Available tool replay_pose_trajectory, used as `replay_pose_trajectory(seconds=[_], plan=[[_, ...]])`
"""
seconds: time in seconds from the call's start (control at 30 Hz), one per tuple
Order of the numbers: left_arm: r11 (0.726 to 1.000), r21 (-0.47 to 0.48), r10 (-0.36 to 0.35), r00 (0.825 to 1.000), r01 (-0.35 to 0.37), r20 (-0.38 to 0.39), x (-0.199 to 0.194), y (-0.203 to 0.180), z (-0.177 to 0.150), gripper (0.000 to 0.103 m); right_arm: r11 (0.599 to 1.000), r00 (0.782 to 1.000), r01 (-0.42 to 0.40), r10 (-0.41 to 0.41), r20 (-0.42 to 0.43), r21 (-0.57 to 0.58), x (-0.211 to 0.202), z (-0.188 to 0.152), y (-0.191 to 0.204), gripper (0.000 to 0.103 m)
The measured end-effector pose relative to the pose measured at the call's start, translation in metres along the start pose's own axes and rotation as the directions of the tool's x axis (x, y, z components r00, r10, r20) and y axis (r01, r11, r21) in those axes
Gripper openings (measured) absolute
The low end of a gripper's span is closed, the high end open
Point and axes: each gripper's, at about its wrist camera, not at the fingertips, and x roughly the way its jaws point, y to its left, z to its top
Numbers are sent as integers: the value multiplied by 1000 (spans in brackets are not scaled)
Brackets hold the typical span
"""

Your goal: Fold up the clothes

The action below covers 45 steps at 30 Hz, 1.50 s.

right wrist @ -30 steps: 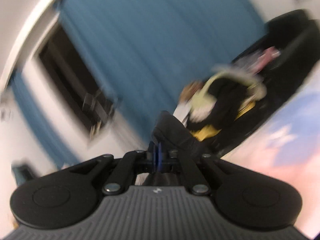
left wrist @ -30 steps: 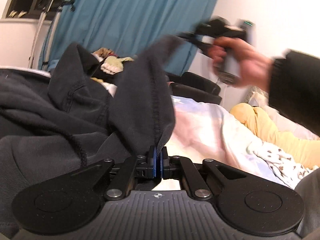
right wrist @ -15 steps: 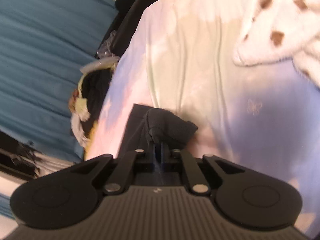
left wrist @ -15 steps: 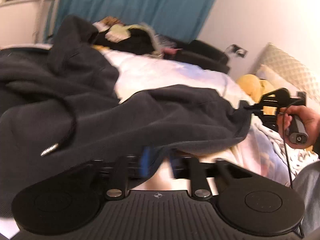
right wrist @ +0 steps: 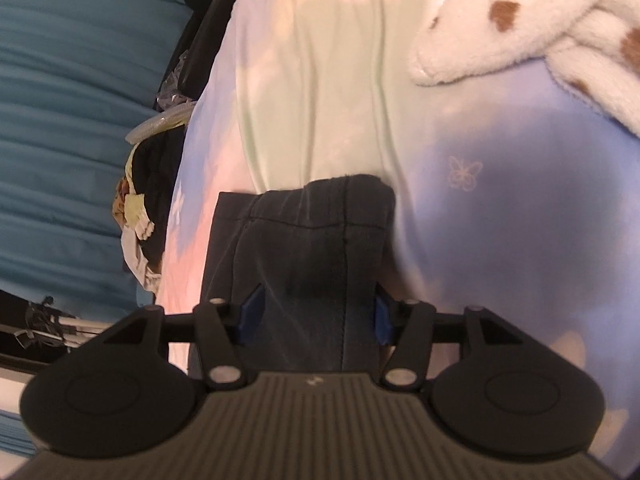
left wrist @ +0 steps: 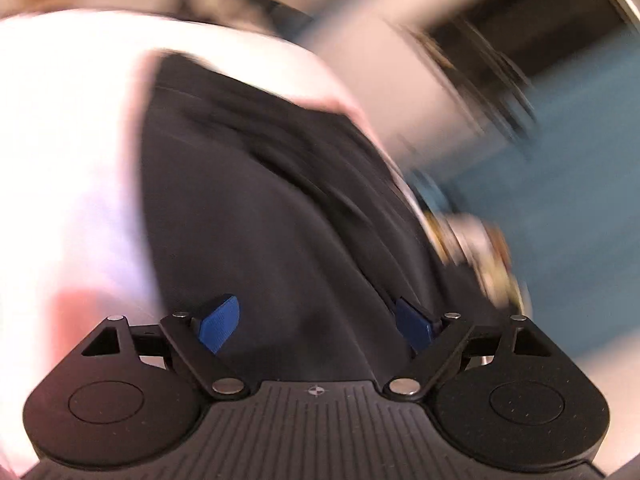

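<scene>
A dark grey garment (left wrist: 280, 208) lies spread on the pale bedsheet (left wrist: 68, 140) in the blurred left wrist view. My left gripper (left wrist: 316, 320) hangs just above it, jaws wide apart, blue pads (left wrist: 220, 322) holding nothing. In the right wrist view a folded end of the dark garment (right wrist: 312, 236), with a stitched hem, rests on the pastel sheet (right wrist: 320, 80). My right gripper (right wrist: 316, 312) is open over that end, and the cloth lies loose between its blue pads (right wrist: 252, 312).
A white fleece with brown spots (right wrist: 540, 28) lies at the upper right of the bed. A heap of black and yellow clothes (right wrist: 148, 200) sits at the bed's left edge, against a teal curtain (right wrist: 72, 120). The curtain (left wrist: 568, 184) also shows, blurred.
Both grippers have let go of the dark garment and now stand open. The garment went from held up in the air to laid flat on the bed. The left gripper swung round fast.
</scene>
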Motion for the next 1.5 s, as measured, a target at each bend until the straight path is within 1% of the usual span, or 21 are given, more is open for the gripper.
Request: replay_pose_trajectory(seconds=[0.07,0.17,0.27,0.3,0.33,0.37,0.43,0.47,0.5,0.53,0.6,0.8,0.87,1.0,1.1,1.13,1.2,1.27,1.37,1.47,1.5], plan=[[992,-98,82,994,-74,77,3,21,19,86,1000,1000,10,-9,12,-21,0,-1,5,57],[987,-129,104,993,-95,63,22,31,35,86,999,999,25,-24,32,-37,6,-3,8,53],[988,-110,108,994,-104,29,37,27,40,84,998,998,41,-38,52,-56,11,-3,11,27],[989,-101,108,994,-104,35,39,26,42,79,998,998,28,-25,57,-59,12,-4,12,14],[989,-94,114,992,-110,44,39,25,43,71,998,997,8,-3,80,-66,9,-4,14,7],[989,-88,121,991,-116,51,40,24,44,65,997,994,-12,20,104,-73,5,-5,17,5],[990,-87,115,992,-110,54,41,24,43,39,986,978,-97,120,172,-135,-11,-8,29,5],[992,-83,103,993,-98,61,41,24,41,33,972,965,-132,171,199,-196,-18,-12,39,5],[994,-76,89,994,-84,71,39,23,40,21,952,949,-163,223,222,-259,-25,-15,49,5],[995,-69,75,994,-70,80,37,22,39,18,928,931,-191,275,241,-321,-32,-18,60,5],[998,-63,35,994,-29,106,30,19,35,16,919,930,-143,252,268,-368,-37,-24,67,5],[986,-92,-117,974,136,194,-16,21,30,14,979,959,-51,103,262,-196,-34,-16,43,5],[985,-106,-117,977,137,177,-20,23,30,13,990,966,-18,53,254,-137,-32,-13,34,5],[989,-135,-50,994,62,95,-3,18,40,13,999,972,51,-45,229,-20,-30,-7,18,5],[984,-172,-47,998,52,36,7,3,60,12,988,971,-50,82,226,-144,-28,-6,66,5],[982,-174,-73,997,76,27,7,-5,69,11,974,961,-138,175,215,-179,-34,-4,84,5],[978,-145,-147,989,150,34,-1,-22,84,10,918,915,-311,359,183,-244,-47,2,119,5],[968,-99,-224,973,229,58,-15,-30,92,10,826,822,-434,526,219,-359,-83,5,140,5],[957,41,-288,955,286,69,-33,-15,85,10,765,769,-464,598,226,-446,-115,19,124,5],[954,127,-274,962,270,14,-32,23,66,10,815,874,-356,463,144,-458,-114,28,69,5],[958,151,-246,969,245,-11,-28,35,60,10,847,923,-291,371,101,-445,-104,27,44,5]])
